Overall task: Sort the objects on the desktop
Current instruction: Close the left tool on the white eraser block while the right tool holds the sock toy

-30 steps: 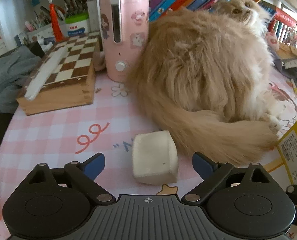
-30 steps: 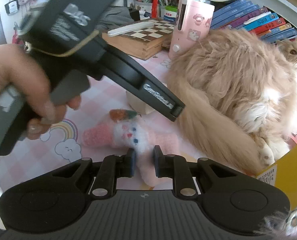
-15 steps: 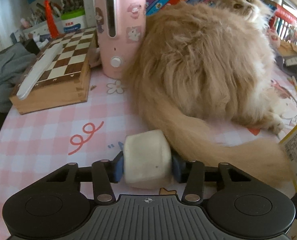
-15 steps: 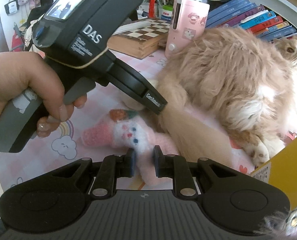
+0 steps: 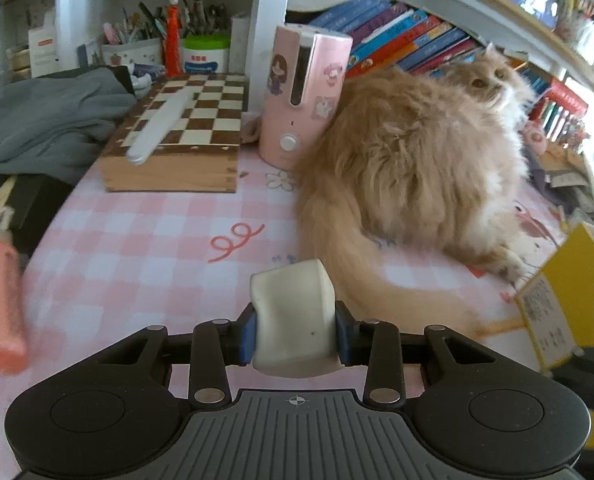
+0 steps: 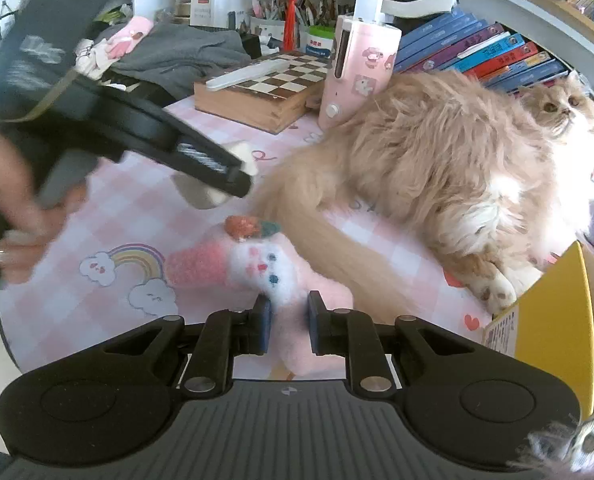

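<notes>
My left gripper (image 5: 295, 330) is shut on a cream soft block (image 5: 293, 316) and holds it above the pink checked desk mat (image 5: 137, 248). In the right wrist view the left gripper (image 6: 221, 178) shows at the left with the block (image 6: 201, 196) in its tips, off the mat. My right gripper (image 6: 289, 326) is shut on a fluffy pink and white plush sock (image 6: 257, 272) that lies on the mat. A yellow box (image 6: 553, 312) stands at the right, and also shows in the left wrist view (image 5: 565, 292).
A long-haired ginger cat (image 5: 409, 160) lies on the mat, its tail (image 5: 361, 280) curling close to the block. A wooden chessboard box (image 5: 177, 140), a pink appliance (image 5: 301, 96), grey cloth (image 5: 45, 116) and books (image 5: 397, 40) stand behind.
My left gripper closed on the cream block and lifted it off the mat. The cat's tail swept toward the sock. My right gripper stayed shut on the sock.
</notes>
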`<state>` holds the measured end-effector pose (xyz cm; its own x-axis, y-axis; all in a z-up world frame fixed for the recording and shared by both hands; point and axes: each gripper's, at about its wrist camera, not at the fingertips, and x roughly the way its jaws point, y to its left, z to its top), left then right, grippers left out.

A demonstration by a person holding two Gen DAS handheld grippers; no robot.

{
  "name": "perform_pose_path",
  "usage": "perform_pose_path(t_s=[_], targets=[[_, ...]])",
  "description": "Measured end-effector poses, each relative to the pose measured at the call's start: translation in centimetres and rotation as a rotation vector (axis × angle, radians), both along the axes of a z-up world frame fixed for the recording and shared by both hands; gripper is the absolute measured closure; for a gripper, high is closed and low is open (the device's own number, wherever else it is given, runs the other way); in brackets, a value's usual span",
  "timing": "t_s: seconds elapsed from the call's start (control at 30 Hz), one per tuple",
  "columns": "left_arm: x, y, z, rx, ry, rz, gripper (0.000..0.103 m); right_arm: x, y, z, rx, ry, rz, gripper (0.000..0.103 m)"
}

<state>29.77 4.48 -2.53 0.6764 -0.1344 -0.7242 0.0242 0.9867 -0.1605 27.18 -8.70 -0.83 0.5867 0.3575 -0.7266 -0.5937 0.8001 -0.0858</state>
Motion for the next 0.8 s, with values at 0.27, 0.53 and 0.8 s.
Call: perform_pose_path(t_s=[0.27,0.53,0.8], targets=[[-6.0,2.2,1.3,-0.044,-0.027,0.016,0.068,-3.5,1.0,0.8,0.018,-0.02,-0.022,0.086],[-12.2,4.1,2.0,-0.059,-0.031,0.028,0.068,-7.8,2.2,0.9,0.032,-0.005,-0.038,0.086],[-18.0,6.4,3.1,-0.097,-0.05,0.058,0.068,-11.9,3.1,1.8,0.102,0.046,-0.054,0.086]])
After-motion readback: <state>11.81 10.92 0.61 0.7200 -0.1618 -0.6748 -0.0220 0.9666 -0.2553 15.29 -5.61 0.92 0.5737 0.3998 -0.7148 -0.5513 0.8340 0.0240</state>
